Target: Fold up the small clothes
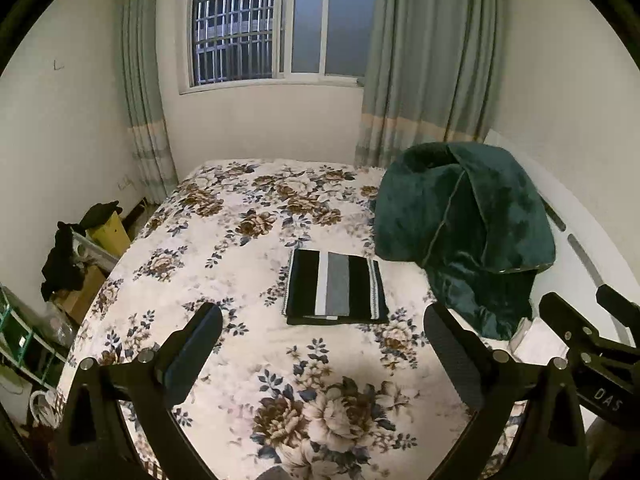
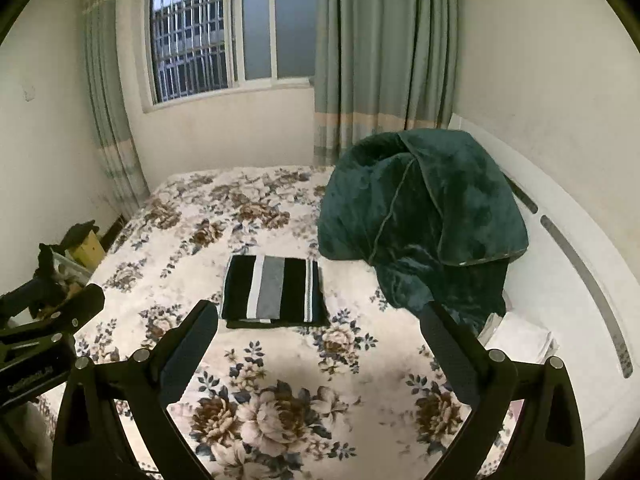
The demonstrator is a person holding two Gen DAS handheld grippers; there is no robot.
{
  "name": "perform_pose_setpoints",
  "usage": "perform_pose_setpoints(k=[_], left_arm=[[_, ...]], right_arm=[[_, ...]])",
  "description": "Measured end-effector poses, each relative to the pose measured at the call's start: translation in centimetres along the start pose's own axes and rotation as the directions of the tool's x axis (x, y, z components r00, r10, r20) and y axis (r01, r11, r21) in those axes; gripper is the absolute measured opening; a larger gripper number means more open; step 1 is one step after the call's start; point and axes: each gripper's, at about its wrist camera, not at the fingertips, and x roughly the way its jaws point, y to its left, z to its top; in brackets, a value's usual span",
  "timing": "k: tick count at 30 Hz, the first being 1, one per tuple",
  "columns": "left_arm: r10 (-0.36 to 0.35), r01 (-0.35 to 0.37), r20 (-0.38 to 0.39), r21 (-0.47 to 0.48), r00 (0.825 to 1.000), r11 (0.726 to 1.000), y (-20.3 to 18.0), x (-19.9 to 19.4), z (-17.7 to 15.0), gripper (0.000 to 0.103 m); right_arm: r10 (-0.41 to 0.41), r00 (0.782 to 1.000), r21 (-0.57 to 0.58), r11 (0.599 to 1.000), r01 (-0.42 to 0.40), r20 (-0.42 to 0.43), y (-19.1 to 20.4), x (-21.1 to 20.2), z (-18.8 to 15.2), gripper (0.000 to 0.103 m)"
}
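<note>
Though the light in the room is dim, the striped garment (image 1: 337,288) clearly lies as a neat flat rectangle on the flowered bedspread (image 1: 224,264), black, white and grey bands running lengthwise, its edges squared. Seen from the left gripper (image 1: 324,344) it sits at twelve o'clock, just beyond the fingertips; from the right gripper (image 2: 318,338) it lies nearer eleven o'clock, again just ahead and apart from the fingers.

Both tongs are released: each pair of black fingers is spread wide with nothing between them, hanging above the bedspread and touching no cloth. In the left wrist view the right tool pokes in at three o'clock; in the right wrist view the left tool shows at nine o'clock.

To my eye the folding of this piece is done. A dark strip shows along its near edge, which may be an under-layer peeking out or merely shadow; I cannot say from here. If it is cloth, a small tuck would tidy it.

At two o'clock a dark green plush blanket (image 1: 464,232) is heaped against the white headboard (image 2: 568,256), beside the garment but not on it. No other small clothes lie on the bed, so what is left, at most, seems a last squaring.
</note>
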Motion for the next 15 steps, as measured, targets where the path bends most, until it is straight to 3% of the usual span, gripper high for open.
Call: perform_pose_setpoints(k=[7,15], left_arm=[[0.017,-0.017,0.024,-0.005,1.0,1.0,-0.1,-1.7,-0.7,0.103],[0.028,-0.028,0.029,-0.003,0.999,1.0,-0.2,-2.6,-1.0,0.103]], right_arm=[[0.004,1.0,-0.006,1.0,-0.004,0.03,-0.6,-3.2,-0.2,0.102],[0.008,1.0,-0.01,1.0,-0.008,0.026,-0.9,-3.5,-0.4,0.102]])
